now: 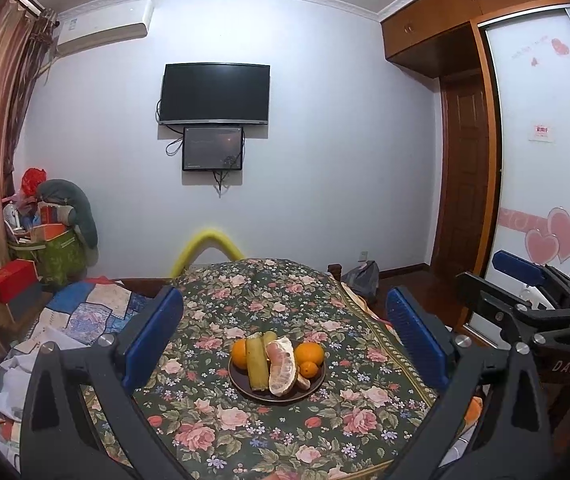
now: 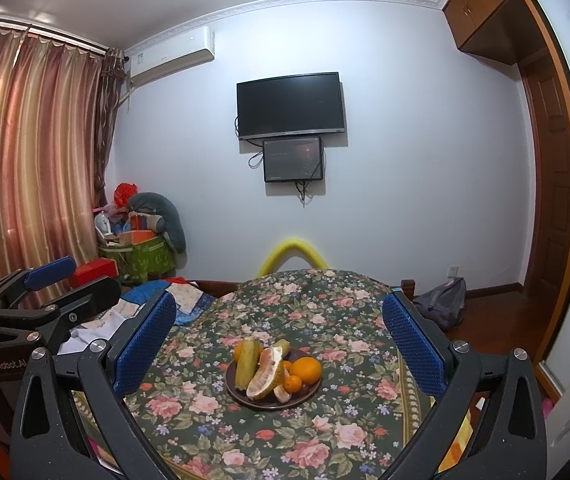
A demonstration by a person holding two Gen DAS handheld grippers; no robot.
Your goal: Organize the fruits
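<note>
A dark round plate [image 1: 245,389] [image 2: 241,396] sits mid-table on a floral cloth [image 1: 277,432] [image 2: 325,432]. It holds two large oranges [image 1: 309,353] [image 2: 308,369], a small orange [image 1: 308,369] [image 2: 293,384], peeled pomelo wedges [image 1: 282,366] [image 2: 265,374] and greenish sugarcane pieces [image 1: 257,362] [image 2: 247,362]. My left gripper [image 1: 285,332] is open and empty, held back from the plate. My right gripper [image 2: 279,334] is open and empty too, also short of the plate. The right gripper shows at the right edge of the left wrist view [image 1: 525,288]; the left one at the left edge of the right wrist view [image 2: 45,292].
A bed with patchwork bedding [image 1: 85,312] lies left of the table, and boxes and bags [image 1: 53,248] stand in the corner by the curtain. A yellow foam tube [image 1: 207,246] rises behind the table. A grey bag [image 2: 443,304] lies on the floor at the right, near the wardrobe [image 1: 545,140].
</note>
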